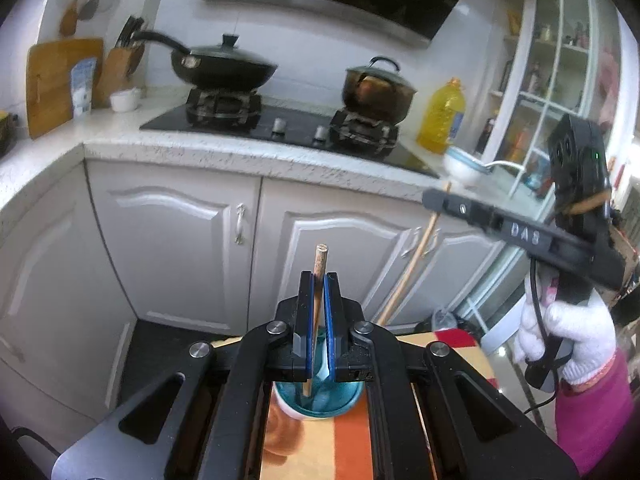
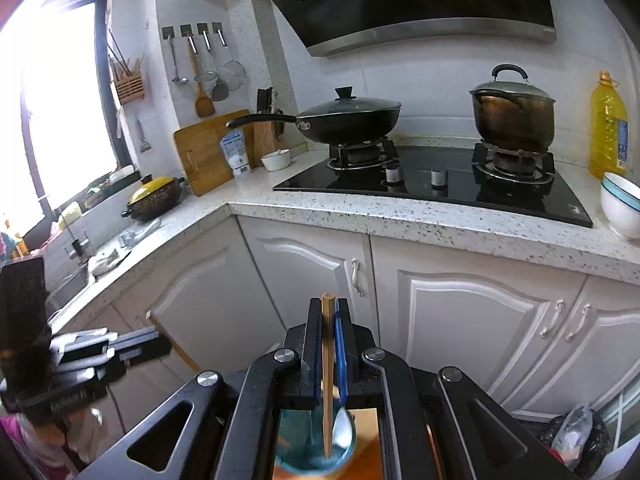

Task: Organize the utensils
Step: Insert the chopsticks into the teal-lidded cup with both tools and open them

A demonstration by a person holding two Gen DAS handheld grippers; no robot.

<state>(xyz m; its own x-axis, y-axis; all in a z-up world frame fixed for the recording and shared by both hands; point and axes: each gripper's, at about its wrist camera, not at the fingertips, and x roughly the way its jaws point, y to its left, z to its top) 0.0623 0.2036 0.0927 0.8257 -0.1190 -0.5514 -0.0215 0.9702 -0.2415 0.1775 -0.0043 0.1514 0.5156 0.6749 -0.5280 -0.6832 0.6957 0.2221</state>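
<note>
Each tool grips one chopstick: left tool [image 1: 319,280], right tool [image 2: 329,312]. Both above teal bowl [image 1: 320,400]; neither stowed yet.

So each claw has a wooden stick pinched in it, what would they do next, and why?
Probably carry both chopsticks toward the counter. The left claw is shut on one chopstick and the right claw on the other. Each hangs above a blue bowl with its lower end near the rim, so a little more lift should clear it.

Right tongs [image 2: 329,336] pinch a wooden chopstick [image 2: 327,376] above a teal cup [image 2: 296,456].
</note>
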